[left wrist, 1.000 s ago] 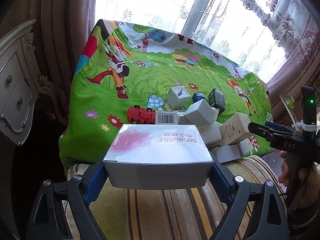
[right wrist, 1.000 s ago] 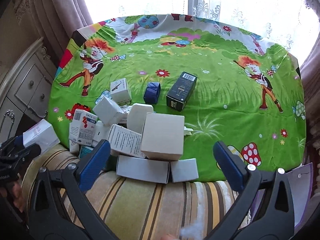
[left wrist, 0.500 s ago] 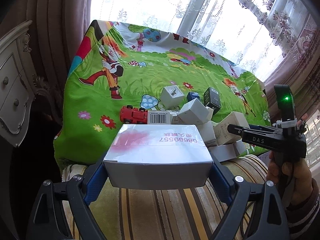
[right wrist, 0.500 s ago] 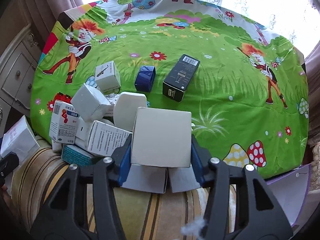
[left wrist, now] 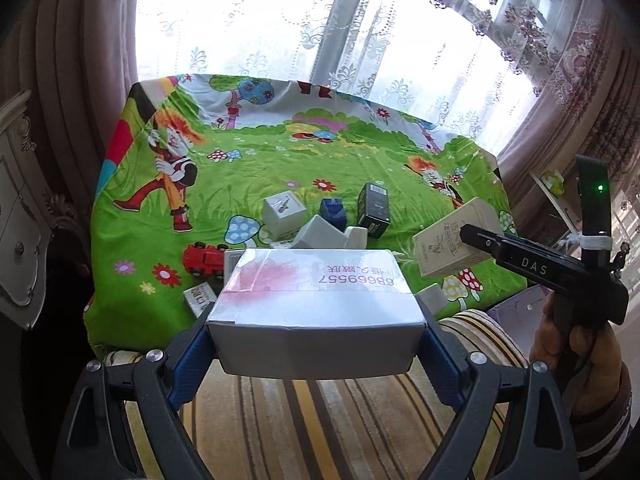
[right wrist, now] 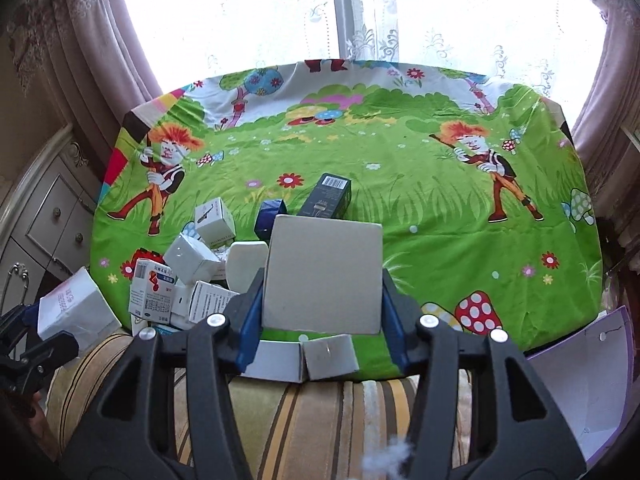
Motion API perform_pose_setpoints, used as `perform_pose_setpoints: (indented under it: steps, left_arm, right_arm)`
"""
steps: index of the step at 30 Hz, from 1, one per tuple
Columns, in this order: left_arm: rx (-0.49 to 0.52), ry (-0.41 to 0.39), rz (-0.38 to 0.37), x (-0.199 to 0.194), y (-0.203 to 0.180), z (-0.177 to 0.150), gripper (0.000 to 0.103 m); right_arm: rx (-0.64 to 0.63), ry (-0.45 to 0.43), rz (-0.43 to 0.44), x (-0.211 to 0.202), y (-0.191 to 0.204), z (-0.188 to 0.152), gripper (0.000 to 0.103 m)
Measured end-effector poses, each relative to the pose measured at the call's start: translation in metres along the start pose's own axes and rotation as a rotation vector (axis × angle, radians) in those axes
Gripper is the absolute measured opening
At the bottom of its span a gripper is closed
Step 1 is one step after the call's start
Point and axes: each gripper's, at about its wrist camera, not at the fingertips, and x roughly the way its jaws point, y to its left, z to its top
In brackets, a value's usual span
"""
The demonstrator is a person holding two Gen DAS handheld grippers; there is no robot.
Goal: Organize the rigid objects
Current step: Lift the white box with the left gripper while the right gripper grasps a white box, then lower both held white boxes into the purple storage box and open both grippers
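The left gripper clamps a white carton, low at frame centre, its top stained pink and printed "68669557" upside down. The right gripper clamps a plain beige box at frame centre, raised above the box pile on the cartoon cloth. In the left view, that box carries unreadable print and the gripper body reads "DAS".

Home: lace curtains (ornate dresser too)
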Motion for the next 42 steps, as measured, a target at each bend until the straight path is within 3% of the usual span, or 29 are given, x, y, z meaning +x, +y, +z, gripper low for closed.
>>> perform_pose_setpoints:
  steps: [12,20,26,38,42]
  left_arm:
    - [0.181,0.042,-0.12,0.022,-0.1,0.005,0.091]
    - [0.316,0.073,-0.2,0.04,-0.181,0.005,0.091]
    - [0.409,0.115,-0.257,0.052,-0.239,-0.01,0.091]
    - [0.624,0.216,-0.363,0.072,-0.334,-0.052,0.093]
    - [0.648,0.252,-0.403,0.077,-0.351,-0.06,0.094]
  right_arm:
    - [0.137,-0.105,-0.123,-0.076,-0.094,-0.031,0.056]
    - [0.231,-0.125,-0.265,-0.111,-0.169,-0.067,0.056]
    - [0.276,-0.131,-0.382,-0.13,-0.217,-0.092,0.056]
    - [0.383,-0.136,-0.485,-0.15,-0.282,-0.124,0.057]
    - [0.401,-0.182,-0.513,-0.16,-0.292,-0.13,0.075]
